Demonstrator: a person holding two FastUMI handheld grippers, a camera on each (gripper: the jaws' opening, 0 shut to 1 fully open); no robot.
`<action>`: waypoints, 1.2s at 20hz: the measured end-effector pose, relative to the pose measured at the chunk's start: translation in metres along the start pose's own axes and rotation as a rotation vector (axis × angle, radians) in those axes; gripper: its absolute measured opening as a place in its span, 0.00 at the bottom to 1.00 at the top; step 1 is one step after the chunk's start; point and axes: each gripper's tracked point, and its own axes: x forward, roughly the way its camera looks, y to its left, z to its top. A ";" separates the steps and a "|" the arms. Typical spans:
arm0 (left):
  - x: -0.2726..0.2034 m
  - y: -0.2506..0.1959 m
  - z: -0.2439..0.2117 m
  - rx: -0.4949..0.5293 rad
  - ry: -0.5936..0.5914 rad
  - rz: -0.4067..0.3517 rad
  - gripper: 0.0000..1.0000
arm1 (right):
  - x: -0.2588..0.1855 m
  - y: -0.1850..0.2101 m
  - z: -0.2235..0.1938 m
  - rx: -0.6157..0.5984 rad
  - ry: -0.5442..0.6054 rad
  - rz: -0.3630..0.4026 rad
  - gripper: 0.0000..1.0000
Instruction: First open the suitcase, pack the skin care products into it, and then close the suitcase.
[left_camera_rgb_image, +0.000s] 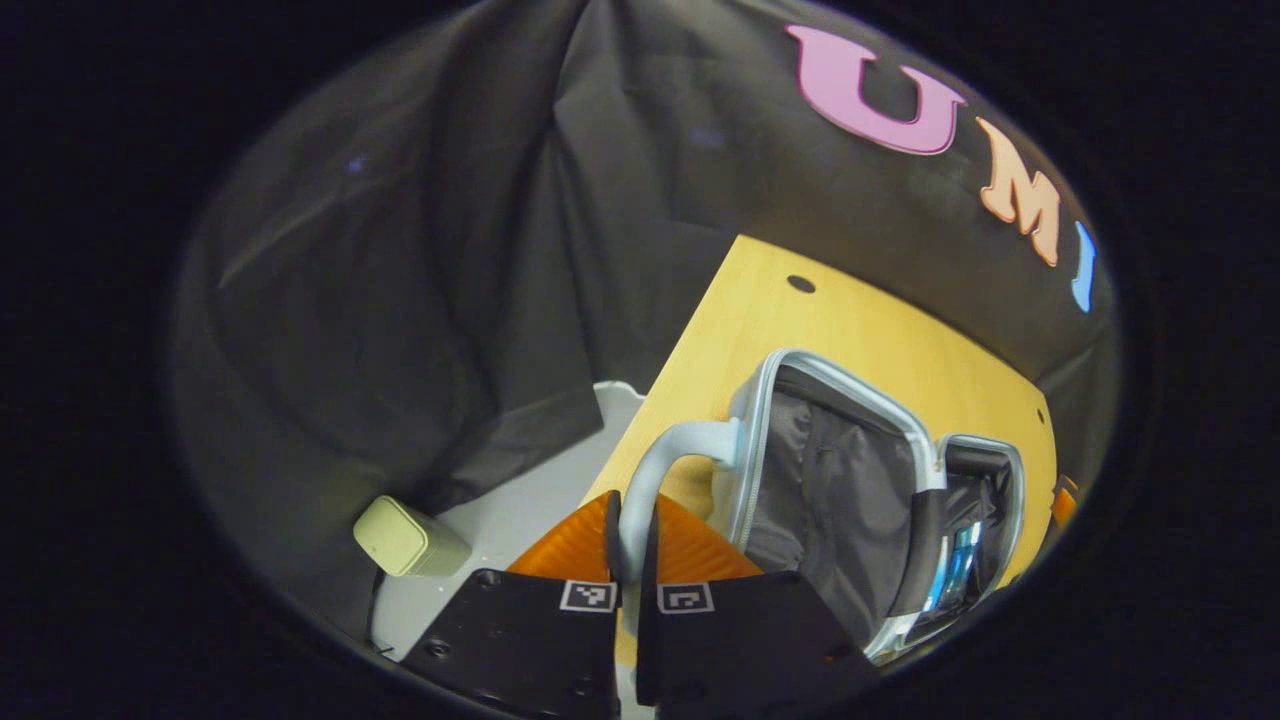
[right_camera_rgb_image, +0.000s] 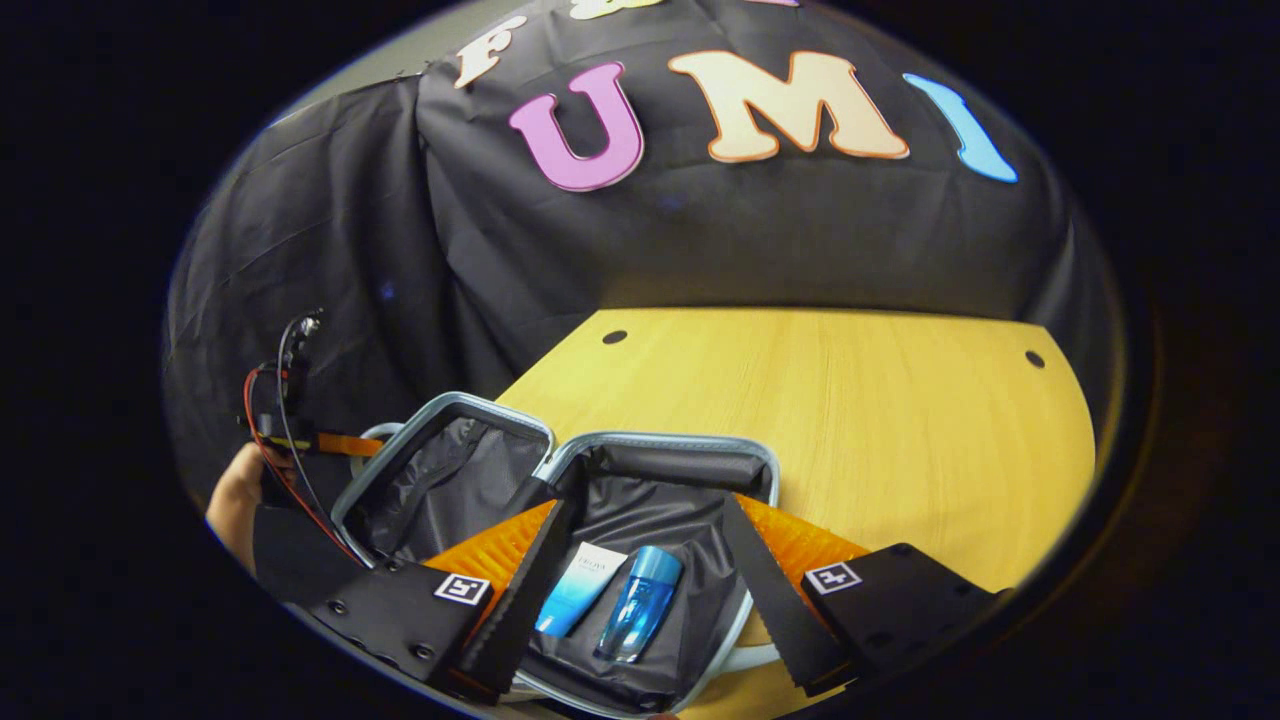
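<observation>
The suitcase (right_camera_rgb_image: 560, 470) lay open on the wooden table (right_camera_rgb_image: 850, 420) at the lower middle of the right gripper view, its lid (right_camera_rgb_image: 440, 490) raised at the lower left and its base lined in dark fabric. Two skin care products rested side by side in that base: a white-and-blue tube (right_camera_rgb_image: 580, 590) and, just right of it, a blue bottle (right_camera_rgb_image: 640, 605). So the opening was done and the packing stood at least partly done (whether more products waited elsewhere could not be told); closing was what remained. In the left gripper view, the left gripper (left_camera_rgb_image: 632, 545) at the bottom centre had its fingers clamped on the lid's pale handle (left_camera_rgb_image: 665, 465), which curved up between them toward the lid at the right. In the right gripper view, the right gripper (right_camera_rgb_image: 640, 560) hung above the base with its fingers spread wide, grasping nothing, the two products lying between them. The left gripper also showed at that view's left edge, held by a hand (right_camera_rgb_image: 235, 495).
</observation>
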 end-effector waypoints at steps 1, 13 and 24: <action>-0.011 -0.007 0.009 0.018 -0.027 -0.004 0.01 | -0.005 -0.002 0.005 -0.016 -0.023 0.001 0.93; -0.136 -0.171 0.078 0.210 -0.247 -0.116 0.00 | -0.080 -0.068 0.029 -0.062 -0.139 0.040 0.98; -0.174 -0.318 0.061 0.281 -0.285 -0.321 0.00 | -0.127 -0.130 0.029 -0.025 -0.177 0.001 0.98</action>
